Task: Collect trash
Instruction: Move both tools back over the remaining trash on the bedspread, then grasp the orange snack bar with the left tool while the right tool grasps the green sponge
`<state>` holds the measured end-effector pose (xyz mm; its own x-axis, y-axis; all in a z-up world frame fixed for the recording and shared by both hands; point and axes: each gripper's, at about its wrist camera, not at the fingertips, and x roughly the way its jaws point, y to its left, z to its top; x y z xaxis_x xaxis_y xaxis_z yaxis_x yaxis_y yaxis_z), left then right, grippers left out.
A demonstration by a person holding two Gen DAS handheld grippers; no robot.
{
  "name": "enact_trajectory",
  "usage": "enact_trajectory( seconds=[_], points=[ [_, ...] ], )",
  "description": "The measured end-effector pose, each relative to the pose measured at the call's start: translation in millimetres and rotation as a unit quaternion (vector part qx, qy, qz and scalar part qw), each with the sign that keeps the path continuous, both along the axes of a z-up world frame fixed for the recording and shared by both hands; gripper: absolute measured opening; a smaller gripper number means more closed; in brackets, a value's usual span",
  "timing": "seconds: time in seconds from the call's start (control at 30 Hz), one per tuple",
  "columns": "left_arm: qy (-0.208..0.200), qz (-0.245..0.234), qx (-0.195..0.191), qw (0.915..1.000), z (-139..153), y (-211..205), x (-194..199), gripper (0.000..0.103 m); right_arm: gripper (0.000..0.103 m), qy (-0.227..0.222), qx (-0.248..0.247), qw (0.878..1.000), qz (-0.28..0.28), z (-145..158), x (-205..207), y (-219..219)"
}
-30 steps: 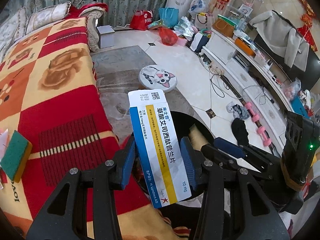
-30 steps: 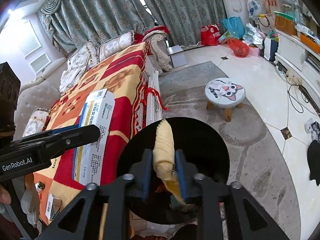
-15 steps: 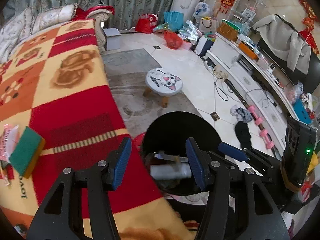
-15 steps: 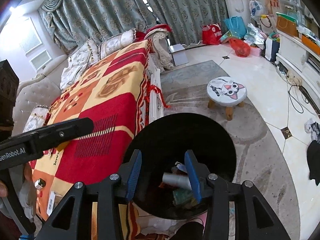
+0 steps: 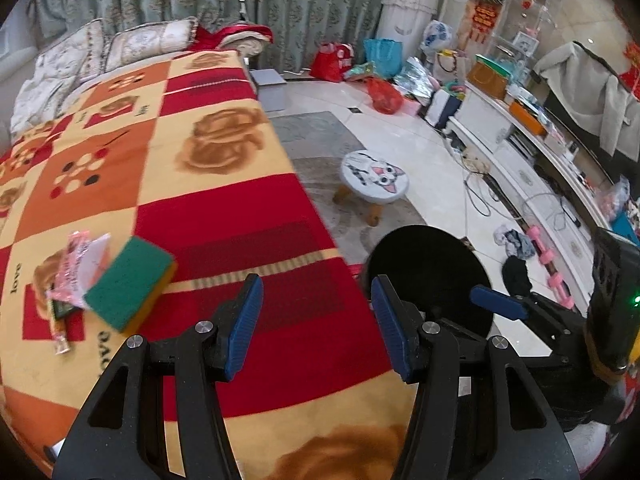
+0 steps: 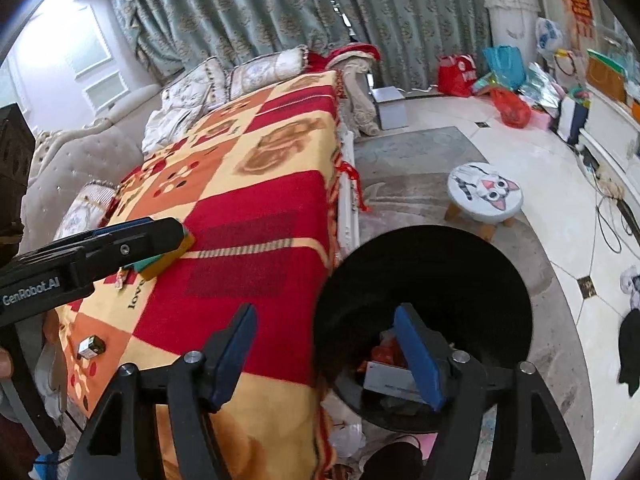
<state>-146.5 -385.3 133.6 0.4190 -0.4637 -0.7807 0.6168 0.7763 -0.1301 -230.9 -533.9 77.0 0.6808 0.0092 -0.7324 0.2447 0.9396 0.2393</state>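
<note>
On a blanket-covered table [image 5: 224, 208], a green-and-yellow sponge [image 5: 130, 284] is seen at far left, lying against a pink wrapper [image 5: 76, 268], with a small box [image 6: 91, 347] nearer the table's edge. The left gripper [image 5: 316, 326] is held over the red squares, its jaws parted and nothing between them. Further right, the right gripper [image 6: 326, 356] is caught with jaws opening, empty, at the rim of a black trash bin [image 6: 424, 264], where a grey carton [image 6: 390, 376] and red scraps are visible. A cat-faced stool [image 6: 485, 192] stands beyond.
</note>
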Motion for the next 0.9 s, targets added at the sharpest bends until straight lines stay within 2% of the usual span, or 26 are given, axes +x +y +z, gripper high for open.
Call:
enact_trajectory(
  seconds=[0.2, 0.4, 0.7, 0.9],
  points=[
    [-0.001, 0.032, 0.007, 0.9995, -3.8, 44.1, 8.8, 0.055, 0.069, 0.002, 0.002, 1.0, 0.03, 1.4, 13.1, 29.4],
    [0.006, 0.087, 0.012, 0.9961, -10.1, 107.0, 25.4, 0.055, 0.069, 0.02, -0.002, 0.997, 0.074, -5.0, 39.6, 67.5],
    [0.012, 0.181, 0.065, 0.9813, -33.9, 214.6, 59.3, 0.055, 0.074, 0.036, 0.03, 0.991, 0.125, -18.8, 98.4, 127.6],
    [0.049, 0.221, 0.078, 0.9708, -66.5, 253.9, 93.2, 0.055, 0.075, 0.073, 0.054, 0.986, 0.137, -37.7, 152.5, 156.0]
  ],
)
